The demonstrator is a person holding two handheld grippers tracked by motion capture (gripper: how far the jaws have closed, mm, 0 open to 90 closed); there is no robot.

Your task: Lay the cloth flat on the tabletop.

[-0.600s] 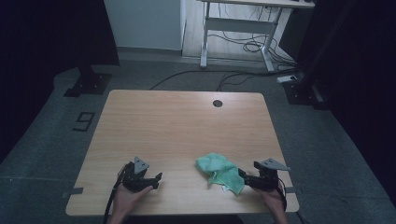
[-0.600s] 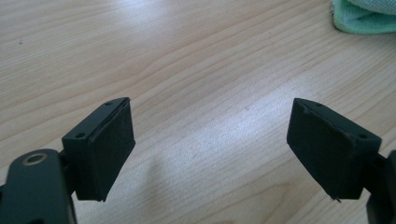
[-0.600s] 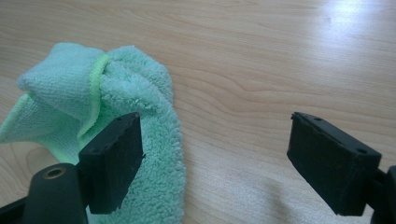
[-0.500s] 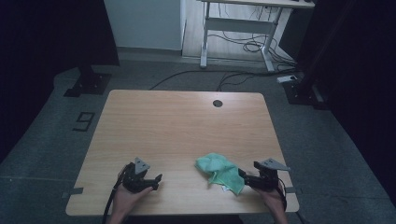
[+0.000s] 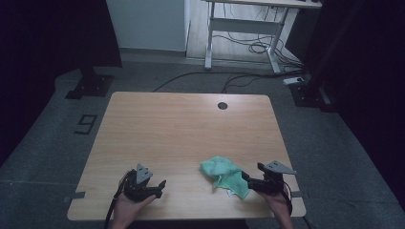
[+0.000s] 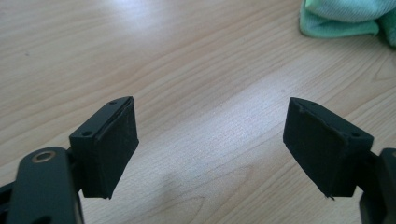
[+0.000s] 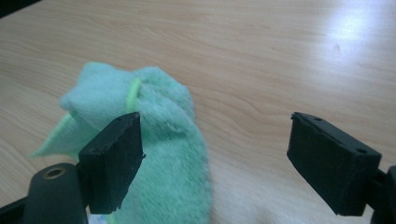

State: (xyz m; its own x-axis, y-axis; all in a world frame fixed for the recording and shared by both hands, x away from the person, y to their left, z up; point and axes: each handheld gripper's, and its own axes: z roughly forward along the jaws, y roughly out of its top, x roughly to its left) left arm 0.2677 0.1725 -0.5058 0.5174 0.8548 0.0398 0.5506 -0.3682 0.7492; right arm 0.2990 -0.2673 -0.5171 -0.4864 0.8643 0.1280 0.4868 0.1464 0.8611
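Note:
A crumpled green cloth lies on the wooden table near its front edge, right of centre. My right gripper rests at the cloth's right side with its jaws wide apart. In the right gripper view part of the cloth reaches between the jaws by the left one, unpressed. My left gripper lies at the front left, open, pointing right toward the cloth. Only bare wood lies between its jaws in the left gripper view, with the cloth at the top right.
A dark round cable hole sits near the table's far edge. Beyond the table stand a white desk frame with cables on the floor and black stand bases at both sides.

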